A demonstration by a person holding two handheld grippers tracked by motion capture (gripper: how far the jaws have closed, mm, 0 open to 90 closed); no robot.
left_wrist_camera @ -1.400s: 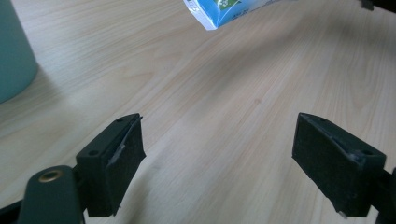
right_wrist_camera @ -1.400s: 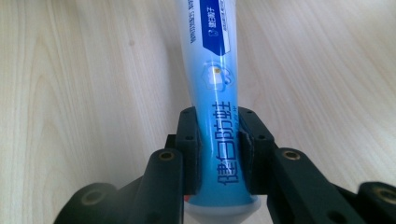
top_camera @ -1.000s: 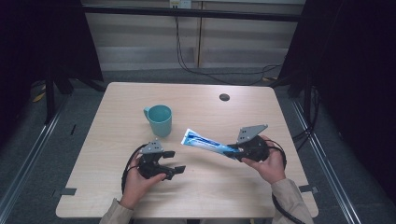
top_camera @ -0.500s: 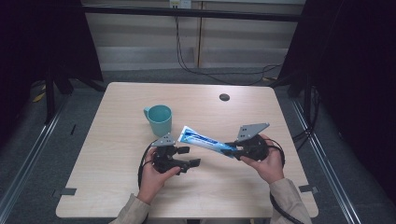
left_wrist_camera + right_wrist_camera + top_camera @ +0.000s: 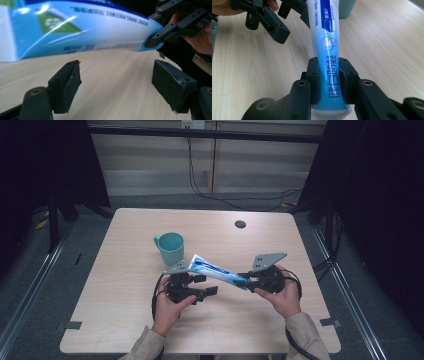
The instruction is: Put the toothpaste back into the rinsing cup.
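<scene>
The blue and white plastic toothpaste tube (image 5: 216, 271) hangs in the air above the middle of the pale wooden table (image 5: 120, 320), just in front of the teal ceramic mug (image 5: 170, 247). You hold it by its cap end in your right gripper (image 5: 241, 282): in the right gripper view those jaws are clamped tight on the tube's narrow lower part, pads pressed into both sides, and the tube runs away from you toward the mug.

So the pickup looks done, and the tube is lifted clear of the table. What seems to be left is a handover or a two-handed step: your left gripper (image 5: 205, 285) sits right under the tube's flat crimped end but has not taken it. In the left gripper view its jaws stand wide apart, with the tube passing above and beyond the pads (image 5: 68, 85) and nothing pressed between them.

Your right hand (image 5: 280, 292) holds its gripper level and pointing left across the table. Your left hand (image 5: 167, 307) comes in from below, its gripper turned toward the right one, so the two nearly meet tip to tip beneath the tube.

A small dark round disc (image 5: 240, 224) lies near the far edge, well apart from all this.
</scene>
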